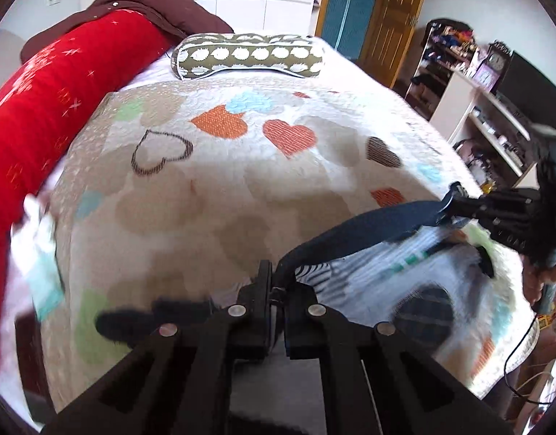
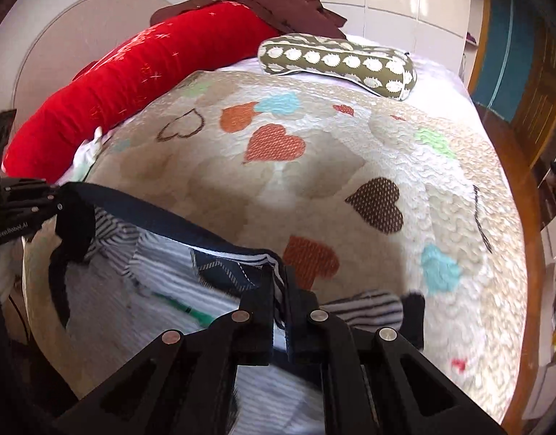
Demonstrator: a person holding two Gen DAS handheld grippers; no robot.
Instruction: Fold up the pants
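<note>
Pants (image 1: 372, 264), striped with a dark waistband, hang stretched just above the bed (image 1: 212, 181), near its foot edge. Left hand-held gripper (image 1: 276, 286) pinches one end of the waistband; right hand-held gripper (image 2: 281, 290) pinches the other end. Farther up the bed lie a dotted pillow (image 1: 249, 54) and, along its side, a red bolster (image 1: 53, 108).

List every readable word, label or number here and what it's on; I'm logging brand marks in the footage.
"BenRobot.AI", roughly, the letters being small and soft: printed on the left claw body, in the right wrist view.
Embossed letters on the right claw body: too blurred to read.
Clock face on the shelf: numerals too small to read.
Nothing legible on the pants, quilt or pillows.
</note>
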